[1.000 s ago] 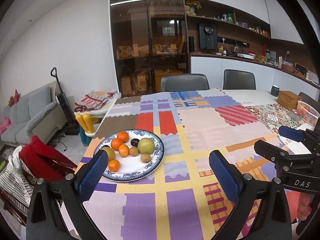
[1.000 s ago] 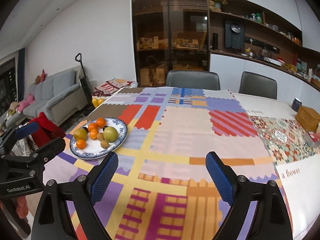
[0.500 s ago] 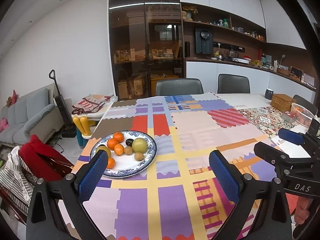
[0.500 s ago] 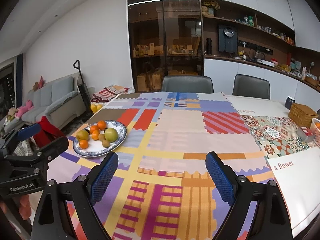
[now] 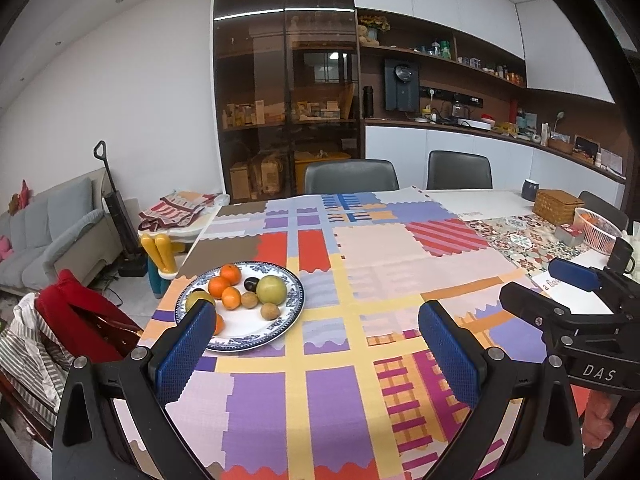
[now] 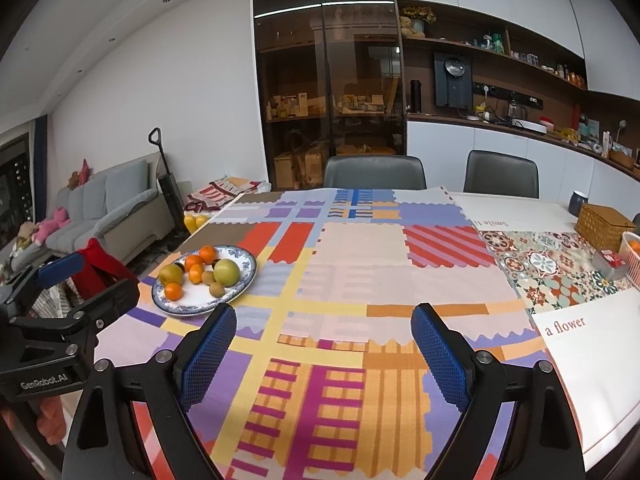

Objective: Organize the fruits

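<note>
A blue-and-white plate sits near the table's left edge. It holds several oranges, a green apple, a yellow-green fruit, brown kiwis and a dark plum. My left gripper is open and empty, above the near table, right of the plate. My right gripper is open and empty, over the table's near middle. Each gripper shows at the edge of the other's view.
A patchwork tablecloth covers the table. At the far right stand a white wire basket with oranges, a wicker box, a dark mug and a small red tin. Two grey chairs stand behind.
Both grippers have pulled back and tilted up, so the table and plate sit lower and farther in both views. Jaws stay open.
</note>
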Demonstrator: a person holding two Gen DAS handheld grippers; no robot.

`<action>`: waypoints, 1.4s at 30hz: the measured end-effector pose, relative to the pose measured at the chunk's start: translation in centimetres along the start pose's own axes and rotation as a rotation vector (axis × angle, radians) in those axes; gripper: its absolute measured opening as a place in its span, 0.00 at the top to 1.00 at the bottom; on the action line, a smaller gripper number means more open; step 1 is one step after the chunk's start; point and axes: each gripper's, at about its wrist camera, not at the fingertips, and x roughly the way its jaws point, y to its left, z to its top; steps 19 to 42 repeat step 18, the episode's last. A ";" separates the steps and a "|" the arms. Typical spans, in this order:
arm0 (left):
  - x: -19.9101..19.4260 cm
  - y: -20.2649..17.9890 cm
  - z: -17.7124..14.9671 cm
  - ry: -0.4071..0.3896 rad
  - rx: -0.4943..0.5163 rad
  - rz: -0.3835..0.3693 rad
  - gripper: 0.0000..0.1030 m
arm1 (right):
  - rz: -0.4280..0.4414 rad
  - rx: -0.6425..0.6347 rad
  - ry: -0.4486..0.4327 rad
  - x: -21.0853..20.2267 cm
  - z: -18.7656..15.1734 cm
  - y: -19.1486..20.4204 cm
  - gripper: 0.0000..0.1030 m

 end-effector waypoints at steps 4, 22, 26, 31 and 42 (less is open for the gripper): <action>0.0 -0.1 -0.1 0.003 0.002 0.000 0.00 | 0.002 0.004 0.005 0.0 -0.1 0.0 0.13; 1.3 0.0 -0.7 0.044 -0.003 -0.004 0.00 | 0.005 0.014 0.038 1.2 -0.5 -0.2 0.13; 1.3 0.0 -0.7 0.044 -0.003 -0.004 0.00 | 0.005 0.014 0.038 1.2 -0.5 -0.2 0.13; 1.3 0.0 -0.7 0.044 -0.003 -0.004 0.00 | 0.005 0.014 0.038 1.2 -0.5 -0.2 0.13; 1.3 0.0 -0.7 0.044 -0.003 -0.004 0.00 | 0.005 0.014 0.038 1.2 -0.5 -0.2 0.13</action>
